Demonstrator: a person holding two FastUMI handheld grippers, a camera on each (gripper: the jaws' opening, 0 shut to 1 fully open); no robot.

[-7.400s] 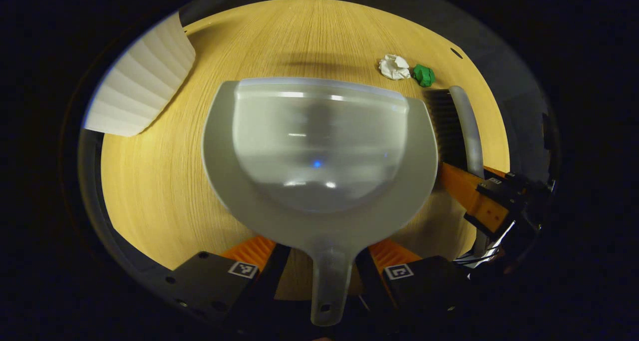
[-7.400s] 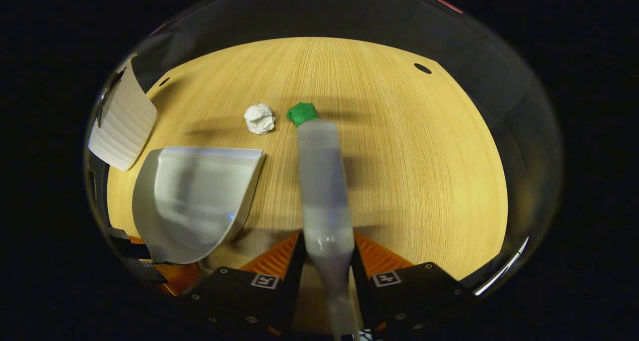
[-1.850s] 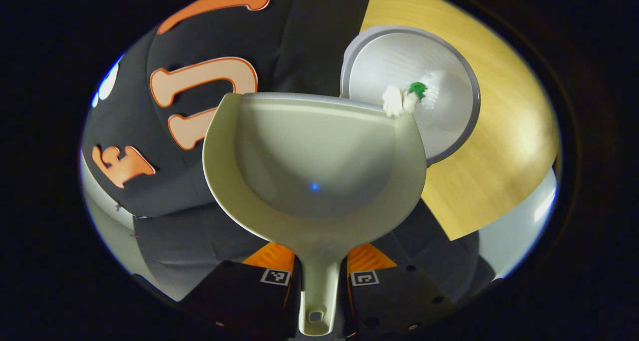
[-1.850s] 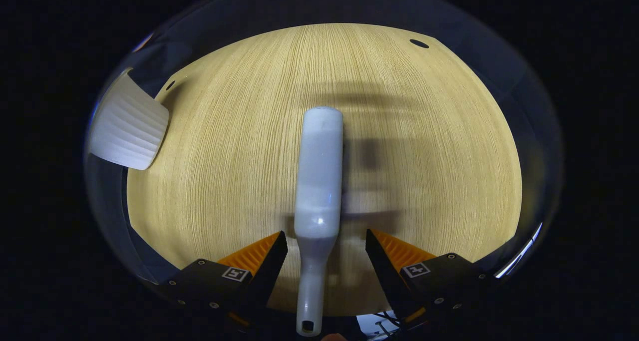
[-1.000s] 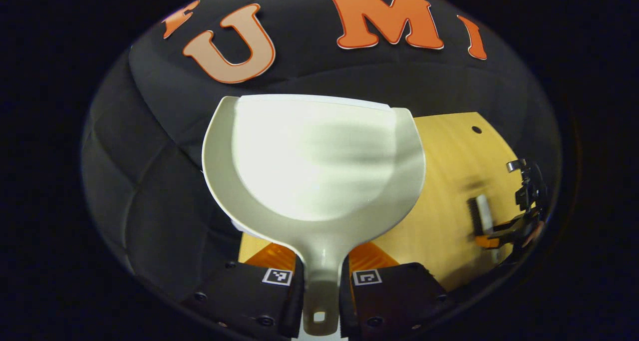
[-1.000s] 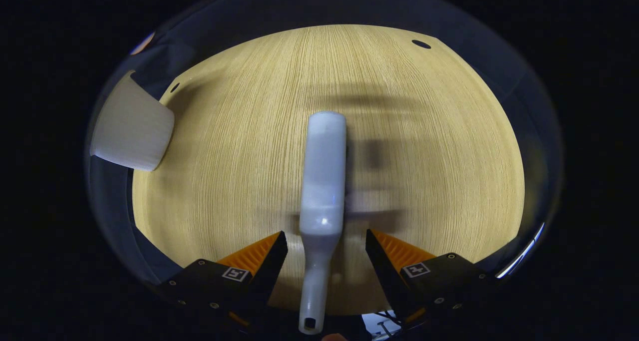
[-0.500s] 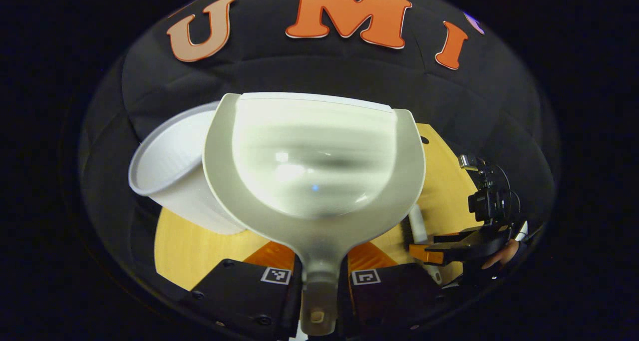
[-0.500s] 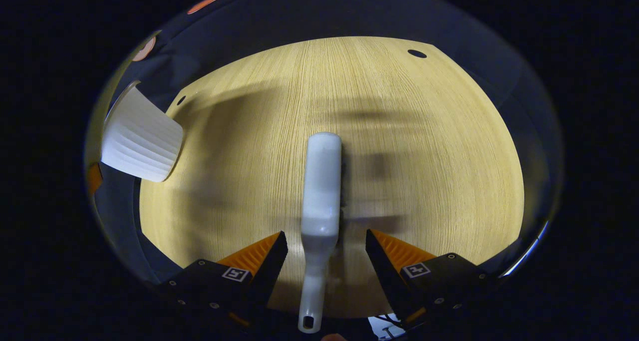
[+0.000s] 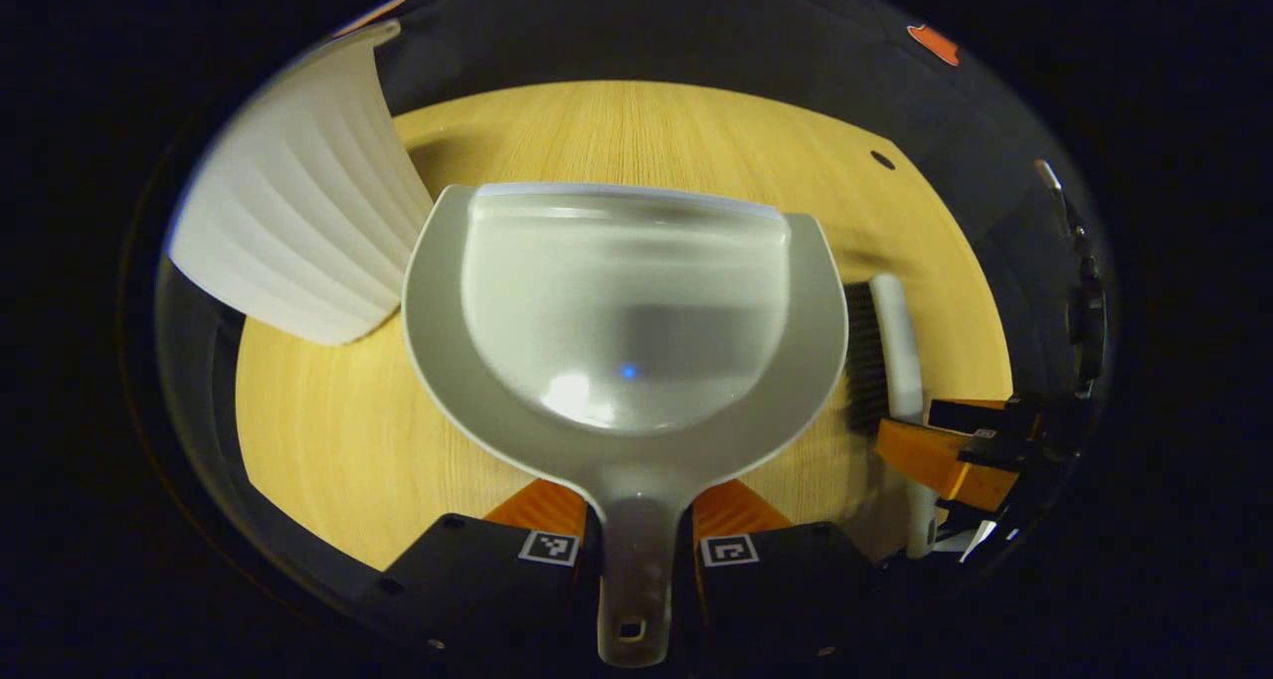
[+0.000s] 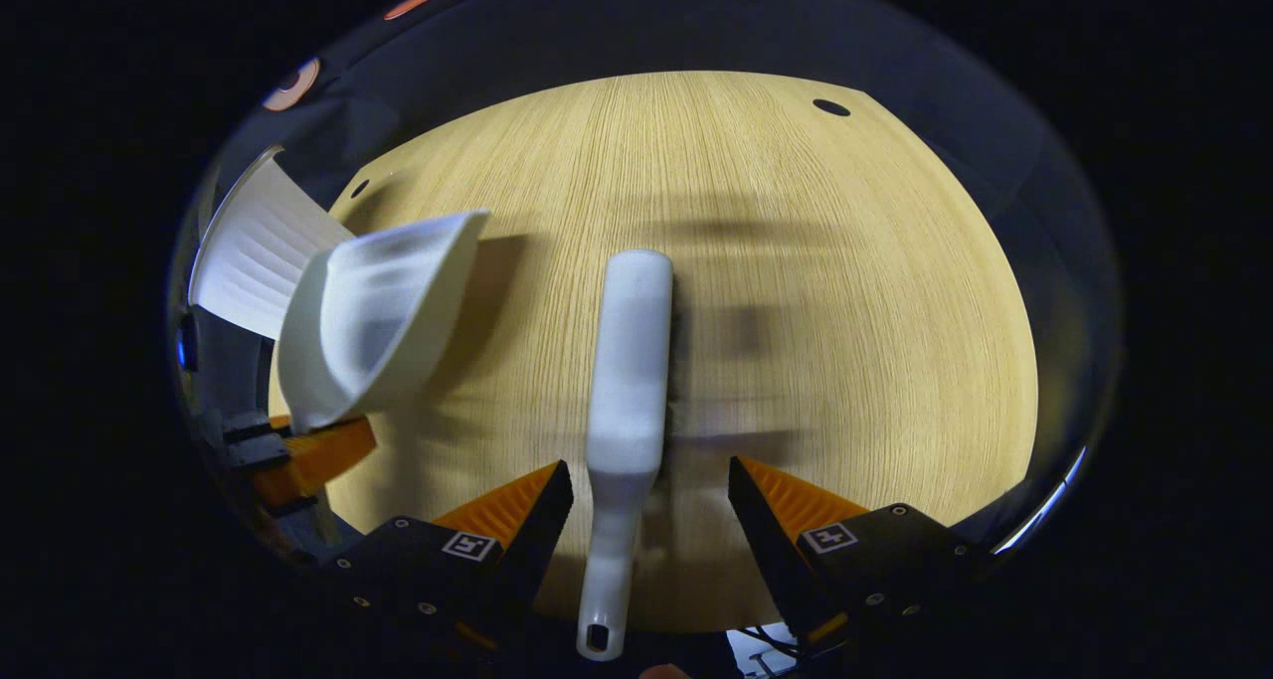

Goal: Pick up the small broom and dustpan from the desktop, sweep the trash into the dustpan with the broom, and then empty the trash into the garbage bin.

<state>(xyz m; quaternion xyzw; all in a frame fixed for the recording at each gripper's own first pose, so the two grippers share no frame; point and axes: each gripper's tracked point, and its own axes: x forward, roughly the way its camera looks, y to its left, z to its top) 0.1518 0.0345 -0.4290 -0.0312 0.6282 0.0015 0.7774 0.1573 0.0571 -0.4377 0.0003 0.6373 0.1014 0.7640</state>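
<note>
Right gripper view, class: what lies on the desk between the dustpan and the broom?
Nothing: in the right gripper view, bare desktop separates the dustpan from the broom.

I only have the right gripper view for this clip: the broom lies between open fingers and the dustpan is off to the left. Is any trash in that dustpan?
Observer: No. In the left gripper view the dustpan faces the camera, and its whole scoop is bare.
Operator: Is it actually gripped?
Observer: Yes. The left gripper has both fingers pressed on the dustpan's handle.
Operator: Which way do the broom's bristles point?
Observer: The broom has its dark bristles on the side toward the dustpan.
</note>
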